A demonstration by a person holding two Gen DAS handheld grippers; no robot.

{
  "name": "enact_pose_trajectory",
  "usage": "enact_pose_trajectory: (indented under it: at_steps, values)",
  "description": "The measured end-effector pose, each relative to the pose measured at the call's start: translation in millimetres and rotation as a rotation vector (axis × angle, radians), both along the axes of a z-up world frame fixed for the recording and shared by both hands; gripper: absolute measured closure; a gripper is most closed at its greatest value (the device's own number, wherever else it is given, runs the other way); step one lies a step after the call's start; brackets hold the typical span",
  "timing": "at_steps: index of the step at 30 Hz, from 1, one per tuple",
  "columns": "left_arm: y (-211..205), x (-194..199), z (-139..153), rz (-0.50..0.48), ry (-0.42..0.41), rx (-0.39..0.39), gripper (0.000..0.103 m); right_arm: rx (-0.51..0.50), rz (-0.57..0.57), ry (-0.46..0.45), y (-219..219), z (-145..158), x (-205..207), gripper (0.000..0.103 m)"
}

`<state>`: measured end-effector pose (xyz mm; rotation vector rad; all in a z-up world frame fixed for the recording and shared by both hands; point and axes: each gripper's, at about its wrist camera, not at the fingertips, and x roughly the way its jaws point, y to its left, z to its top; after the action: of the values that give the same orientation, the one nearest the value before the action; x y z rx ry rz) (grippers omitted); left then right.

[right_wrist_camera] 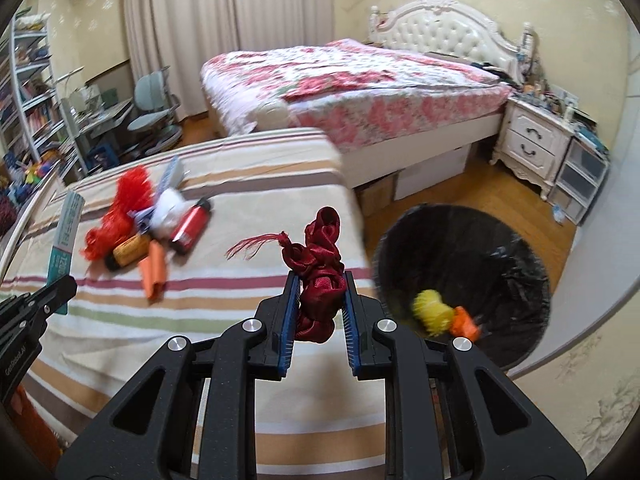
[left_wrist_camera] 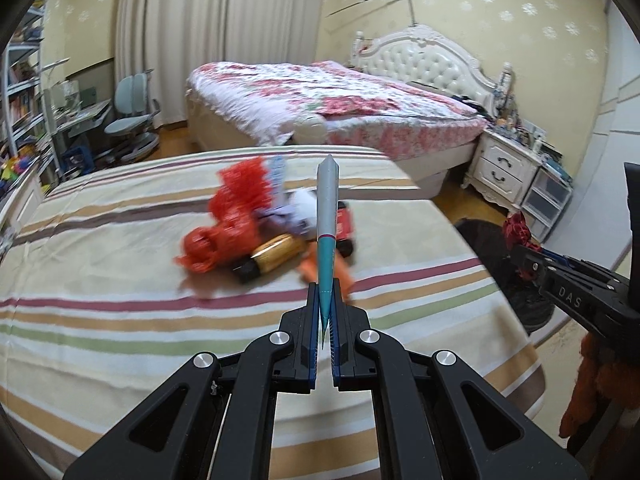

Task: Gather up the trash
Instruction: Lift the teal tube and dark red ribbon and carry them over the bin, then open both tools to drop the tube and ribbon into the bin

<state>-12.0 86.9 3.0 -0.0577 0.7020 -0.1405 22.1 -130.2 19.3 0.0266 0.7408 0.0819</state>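
Note:
My left gripper (left_wrist_camera: 325,292) is shut on a flat teal and grey packet (left_wrist_camera: 327,216), seen edge-on and sticking up over the striped bedcover (left_wrist_camera: 120,280). In the right wrist view the same packet (right_wrist_camera: 66,236) shows at the far left. My right gripper (right_wrist_camera: 320,280) is shut on a crumpled dark red ribbon bundle (right_wrist_camera: 320,256), held near the bed's edge beside a black bin (right_wrist_camera: 460,248). In the bin lie a yellow ball (right_wrist_camera: 432,312) and an orange scrap (right_wrist_camera: 466,322). A trash pile lies on the cover: red mesh (right_wrist_camera: 120,216), a white wad (right_wrist_camera: 170,210), a red can (right_wrist_camera: 192,226), a gold tube (right_wrist_camera: 128,254), an orange piece (right_wrist_camera: 154,270).
A floral bed (right_wrist_camera: 360,80) with a white tufted headboard (right_wrist_camera: 452,36) stands behind. A white nightstand (right_wrist_camera: 536,140) and plastic drawers (right_wrist_camera: 580,180) sit at right. A desk chair (right_wrist_camera: 154,108), desk and bookshelf (right_wrist_camera: 28,92) fill the left. Wooden floor surrounds the bin.

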Motion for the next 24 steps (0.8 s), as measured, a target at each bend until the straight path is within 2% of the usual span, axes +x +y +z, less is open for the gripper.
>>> enact_pose_trajectory:
  at_steps: [12, 24]
  values:
    - [-111.6, 45.1, 0.5, -0.209, -0.012, 0.004, 0.098, 0.006, -0.185, -0.010, -87.0, -8.1, 25.9, 0.083]
    - [-183.6, 86.0, -27.1, -0.294, 0.045, 0.050, 0.098, 0.028, -0.286, 0.039, -143.5, -35.0, 48.0, 0.082]
